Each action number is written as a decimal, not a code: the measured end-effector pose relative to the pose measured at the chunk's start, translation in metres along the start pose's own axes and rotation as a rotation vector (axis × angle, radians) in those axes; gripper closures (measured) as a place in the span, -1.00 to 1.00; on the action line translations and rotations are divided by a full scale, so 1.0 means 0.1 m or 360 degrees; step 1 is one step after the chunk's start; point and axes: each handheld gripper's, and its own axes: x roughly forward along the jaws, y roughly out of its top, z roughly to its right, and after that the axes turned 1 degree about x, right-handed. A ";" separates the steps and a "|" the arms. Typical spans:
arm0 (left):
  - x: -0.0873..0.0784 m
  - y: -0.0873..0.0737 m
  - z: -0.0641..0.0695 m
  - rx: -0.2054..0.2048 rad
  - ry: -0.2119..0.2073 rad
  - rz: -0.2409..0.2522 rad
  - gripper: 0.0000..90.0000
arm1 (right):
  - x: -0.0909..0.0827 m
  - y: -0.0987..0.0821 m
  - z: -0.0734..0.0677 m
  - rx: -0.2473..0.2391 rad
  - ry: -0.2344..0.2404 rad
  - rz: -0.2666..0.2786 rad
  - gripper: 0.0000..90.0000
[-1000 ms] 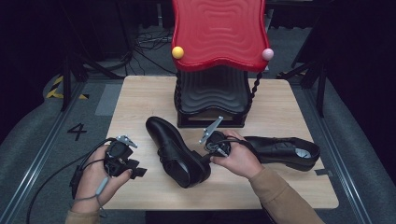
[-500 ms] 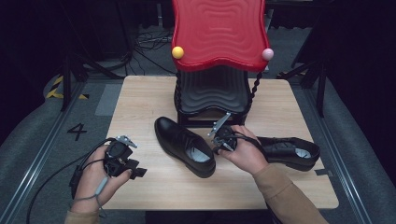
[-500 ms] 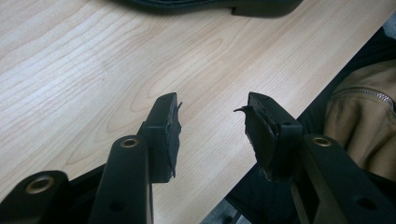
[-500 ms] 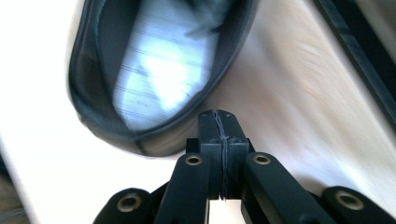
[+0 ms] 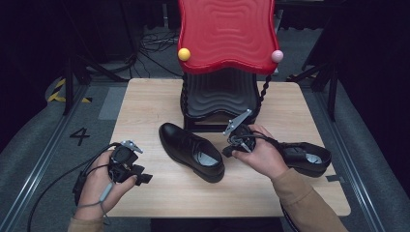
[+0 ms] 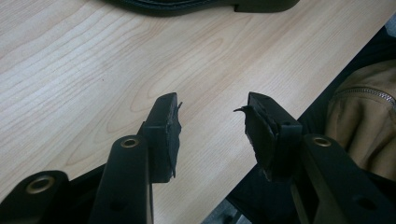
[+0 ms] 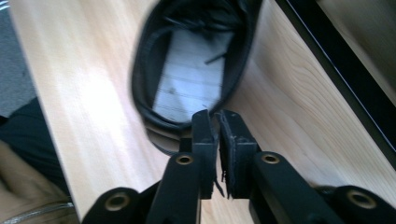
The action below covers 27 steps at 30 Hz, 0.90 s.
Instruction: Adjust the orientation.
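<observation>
A black leather shoe stands upright in the middle of the wooden table, toe to the far left, pale insole showing. My right gripper hovers just at its heel. In the right gripper view, the right gripper has a thin gap between its jaws, which have just been opening; the heel rim of the shoe lies just past the tips and is not pinched. My left gripper rests low at the table's front left. In its own view the left gripper is open with nothing between its jaws.
A second black shoe lies at the right, partly behind the right hand. A red wavy panel on a black ribbed stand fills the back centre. The first shoe's sole edge lies beyond the left gripper.
The shoe, tipped on its side a second ago, was turned upright and shifted right. The right hand with its gripper has drawn right and slightly up. The left hand has stayed put.
</observation>
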 end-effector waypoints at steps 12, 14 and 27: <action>0.01 0.01 0.01 0.0010 -0.0022 0.0011 0.22 | 0.23 0.23 -0.36 -0.0248 0.0137 -0.0074 0.46; 0.01 0.01 0.00 0.0011 -0.0025 0.0012 0.22 | 0.32 0.25 -0.40 -0.0247 0.0148 -0.0122 0.47; 0.01 -0.01 -0.01 0.0000 -0.0027 0.0024 0.22 | 0.63 0.26 -0.43 -0.0213 0.0100 -0.0215 0.86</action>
